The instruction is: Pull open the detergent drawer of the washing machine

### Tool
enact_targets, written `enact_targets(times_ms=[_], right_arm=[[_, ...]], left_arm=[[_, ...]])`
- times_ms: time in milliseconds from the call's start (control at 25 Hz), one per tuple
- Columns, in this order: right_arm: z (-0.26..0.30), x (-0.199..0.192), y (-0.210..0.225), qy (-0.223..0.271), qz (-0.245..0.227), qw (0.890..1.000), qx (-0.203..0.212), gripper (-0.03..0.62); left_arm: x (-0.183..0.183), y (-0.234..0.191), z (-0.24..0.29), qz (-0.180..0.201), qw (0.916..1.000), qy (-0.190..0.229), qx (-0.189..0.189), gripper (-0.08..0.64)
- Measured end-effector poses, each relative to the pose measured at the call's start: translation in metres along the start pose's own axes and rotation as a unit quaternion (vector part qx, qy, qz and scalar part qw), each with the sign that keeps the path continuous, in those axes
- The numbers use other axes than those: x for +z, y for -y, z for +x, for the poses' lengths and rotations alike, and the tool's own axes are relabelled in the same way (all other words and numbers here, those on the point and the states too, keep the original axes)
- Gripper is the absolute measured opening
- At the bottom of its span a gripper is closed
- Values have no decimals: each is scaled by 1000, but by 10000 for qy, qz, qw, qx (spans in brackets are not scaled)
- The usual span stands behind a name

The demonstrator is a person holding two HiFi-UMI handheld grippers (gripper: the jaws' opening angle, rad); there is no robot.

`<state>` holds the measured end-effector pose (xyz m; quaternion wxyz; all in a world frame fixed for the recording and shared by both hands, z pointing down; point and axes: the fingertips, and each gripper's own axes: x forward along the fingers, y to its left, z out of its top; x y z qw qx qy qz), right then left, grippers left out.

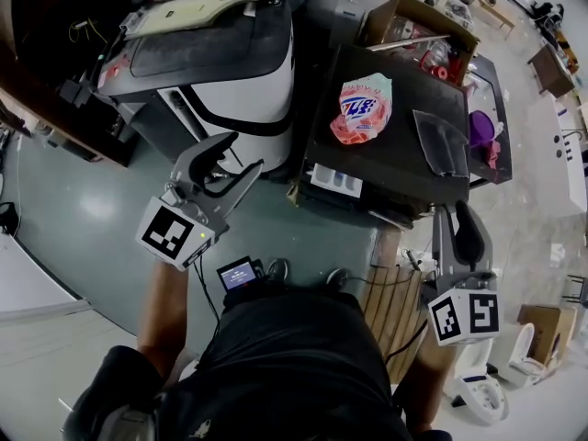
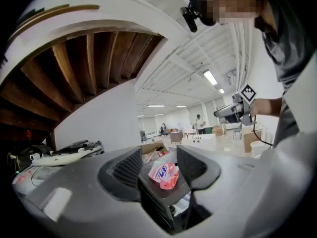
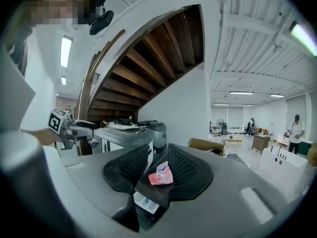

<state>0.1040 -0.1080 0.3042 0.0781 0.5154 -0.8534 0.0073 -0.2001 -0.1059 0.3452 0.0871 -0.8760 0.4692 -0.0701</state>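
The dark-topped washing machine (image 1: 395,168) stands ahead of me, with a pink detergent bag (image 1: 366,108) lying on its lid. Its detergent drawer (image 1: 335,180) sticks out of the front, and the white compartments show. My left gripper (image 1: 243,152) hangs in the air to the left of the machine, apart from it, open and empty. Through its jaws the left gripper view shows the bag (image 2: 163,175) far off. My right gripper (image 1: 453,214) is held near the machine's right front corner, also open with nothing in it. The right gripper view frames the drawer (image 3: 143,201) and the bag (image 3: 159,175).
A second white and grey machine (image 1: 211,62) with a beige board (image 1: 197,7) on top stands at the left. A cardboard box (image 1: 418,26) sits behind the washing machine, and a clear tray (image 1: 441,141) lies on its lid. A wooden pallet (image 1: 390,301) is near my feet.
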Motion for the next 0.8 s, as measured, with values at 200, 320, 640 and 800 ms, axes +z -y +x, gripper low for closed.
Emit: enact_targets(times_ms=[200, 320, 640, 800], right_arm=[[-5, 1, -1, 28, 8, 10000, -93, 124], [-7, 1, 0, 39, 10, 9999, -152, 120], [-9, -1, 1, -16, 20, 9996, -272, 118], [-7, -2, 0, -52, 29, 9996, -290, 118]], left_arm=[[0, 3, -4, -38, 10000, -1, -63, 239], [-2, 7, -4, -315, 9993, -166, -80, 239], [-8, 4, -3, -99, 9998, -18, -168, 239], [-9, 8, -1, -463, 9984, -270, -204, 239]])
